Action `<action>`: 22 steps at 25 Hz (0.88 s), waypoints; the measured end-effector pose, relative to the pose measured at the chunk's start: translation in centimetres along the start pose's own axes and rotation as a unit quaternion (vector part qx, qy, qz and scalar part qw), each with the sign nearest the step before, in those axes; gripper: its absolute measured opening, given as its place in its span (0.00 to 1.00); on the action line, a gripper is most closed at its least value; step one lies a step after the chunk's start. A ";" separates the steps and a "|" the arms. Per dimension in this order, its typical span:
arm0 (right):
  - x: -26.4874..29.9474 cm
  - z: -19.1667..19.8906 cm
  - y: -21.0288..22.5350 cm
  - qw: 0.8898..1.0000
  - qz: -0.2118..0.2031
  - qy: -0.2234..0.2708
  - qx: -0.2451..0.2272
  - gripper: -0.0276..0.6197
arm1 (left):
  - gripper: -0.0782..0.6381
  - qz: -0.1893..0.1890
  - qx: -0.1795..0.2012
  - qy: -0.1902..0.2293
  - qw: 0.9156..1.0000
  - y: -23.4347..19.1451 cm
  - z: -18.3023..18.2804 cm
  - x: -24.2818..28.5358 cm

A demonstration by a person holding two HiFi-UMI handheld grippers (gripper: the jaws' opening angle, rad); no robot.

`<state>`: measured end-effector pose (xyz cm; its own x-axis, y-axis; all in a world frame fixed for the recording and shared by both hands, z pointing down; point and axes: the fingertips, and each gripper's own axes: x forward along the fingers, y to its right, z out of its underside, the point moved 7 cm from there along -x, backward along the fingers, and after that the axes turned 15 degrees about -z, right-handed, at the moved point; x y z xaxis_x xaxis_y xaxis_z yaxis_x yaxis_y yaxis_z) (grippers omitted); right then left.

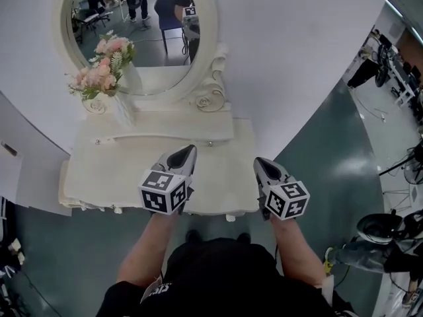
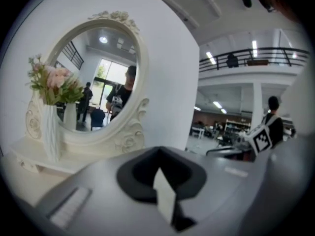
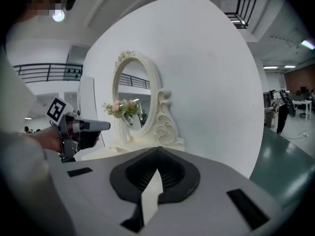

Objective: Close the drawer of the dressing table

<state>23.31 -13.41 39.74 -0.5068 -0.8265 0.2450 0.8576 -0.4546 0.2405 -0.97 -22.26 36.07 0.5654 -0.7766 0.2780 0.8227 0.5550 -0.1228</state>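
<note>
Dressing table (image 1: 218,177) in cream white, hard against the curved white wall (image 1: 297,58), directly ahead of both grippers. Carries an oval mirror (image 1: 142,38) in a scroll-carved frame and, at the left of the raised back tier, a ribbed white vase (image 1: 122,107) of pink flowers (image 1: 106,61). Long drawer front (image 1: 155,137) along that tier, with two small knobs (image 1: 210,144), lying flush and shut as far as can be told from above. Left gripper (image 1: 188,152) and right gripper (image 1: 262,166) side by side over the tabletop's near half, clear of each other. Jaws of both pressed together, nothing between them.
</note>
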 end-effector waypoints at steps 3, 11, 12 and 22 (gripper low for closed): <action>-2.7 -1.6 1.0 0.999 -0.027 0.027 -0.008 0.03 | 0.12 -0.018 -0.006 0.013 1.000 2.7 -0.8 0.1; -8.7 -6.2 3.8 0.993 -0.068 0.079 -0.054 0.03 | 0.12 -0.037 0.002 0.036 0.999 8.2 -3.0 0.4; -9.2 -6.7 3.9 0.992 -0.072 0.087 -0.055 0.03 | 0.12 -0.033 0.008 0.039 0.999 8.7 -3.4 0.5; -6.7 -8.2 0.1 0.990 -0.062 0.109 -0.066 0.03 | 0.12 -0.018 0.030 0.044 0.998 5.8 -4.3 -1.2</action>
<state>27.56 -10.62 30.39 -0.5910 -0.8067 0.0082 0.8006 -0.5852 0.1283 3.40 -19.42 30.91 0.5400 -0.8186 0.1958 0.8395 0.5406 -0.0551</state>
